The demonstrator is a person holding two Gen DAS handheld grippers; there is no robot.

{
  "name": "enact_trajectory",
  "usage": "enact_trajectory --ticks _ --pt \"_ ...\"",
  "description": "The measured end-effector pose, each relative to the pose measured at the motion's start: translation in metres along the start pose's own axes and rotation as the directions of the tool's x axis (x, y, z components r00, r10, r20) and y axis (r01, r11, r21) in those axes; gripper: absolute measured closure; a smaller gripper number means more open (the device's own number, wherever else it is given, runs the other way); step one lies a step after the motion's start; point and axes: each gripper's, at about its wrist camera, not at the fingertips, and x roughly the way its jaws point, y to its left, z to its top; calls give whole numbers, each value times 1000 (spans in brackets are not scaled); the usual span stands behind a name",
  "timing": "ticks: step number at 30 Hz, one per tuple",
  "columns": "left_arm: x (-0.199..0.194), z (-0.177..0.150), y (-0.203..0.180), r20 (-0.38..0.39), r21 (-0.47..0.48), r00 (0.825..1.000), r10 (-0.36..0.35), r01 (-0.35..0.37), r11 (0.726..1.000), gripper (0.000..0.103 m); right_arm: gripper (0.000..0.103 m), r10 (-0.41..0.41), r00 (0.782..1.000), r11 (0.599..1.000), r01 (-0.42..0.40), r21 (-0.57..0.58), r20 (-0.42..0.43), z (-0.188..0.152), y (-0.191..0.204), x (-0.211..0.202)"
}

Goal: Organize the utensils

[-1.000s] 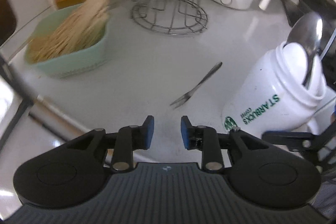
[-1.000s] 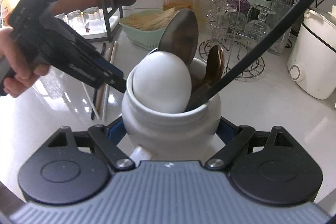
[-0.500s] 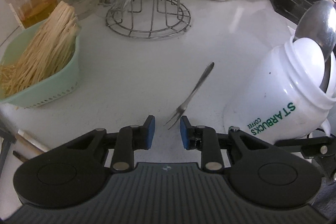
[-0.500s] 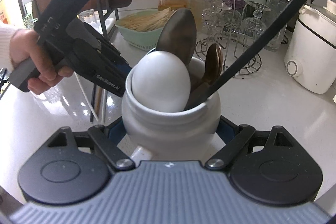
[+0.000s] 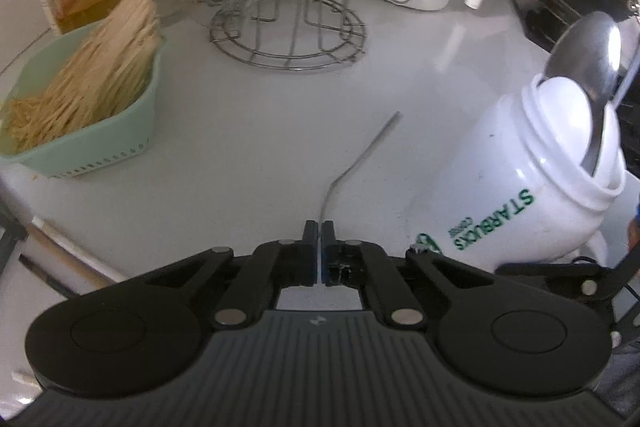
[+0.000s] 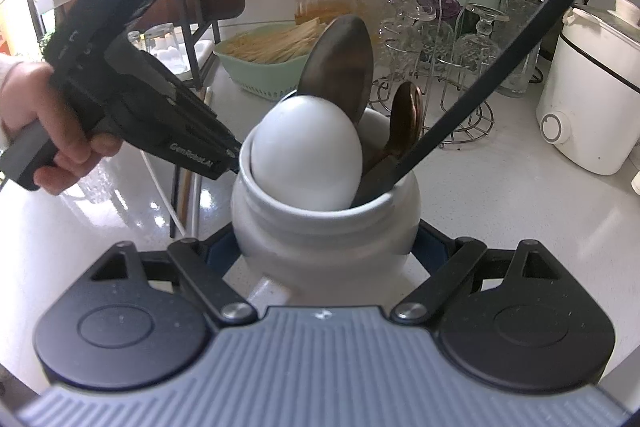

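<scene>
Left gripper [image 5: 321,227] clamped on the tine end of a small fork [image 5: 362,155], jaws just drawn together; handle slanting away over the white counter [image 5: 248,147]. Right gripper [image 6: 326,247] clasped around a white mug [image 6: 324,227], pads pressed to both sides. Inside the mug: white ladle [image 6: 306,153], steel spoon [image 6: 338,61], black handle [image 6: 500,53]. Near the fork: green basket [image 5: 120,143] of sticks, wire rack [image 5: 288,31].

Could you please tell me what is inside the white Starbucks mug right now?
The white Starbucks mug holds a white rounded ladle bowl, a large steel spoon, a smaller bronze spoon and a black flat handle. Their lower ends and the mug's bottom are hidden.
</scene>
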Motion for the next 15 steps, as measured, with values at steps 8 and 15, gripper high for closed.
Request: enact_trajectory --ticks 8,15 --pt "-1 -2 8 25 -114 1000 -19 21 993 100 12 0 1000 1000 0 -4 -4 0 0 0" --pt "1 2 6 31 -98 999 -25 28 995 81 12 0 1000 1000 0 -3 0 -1 0 0"
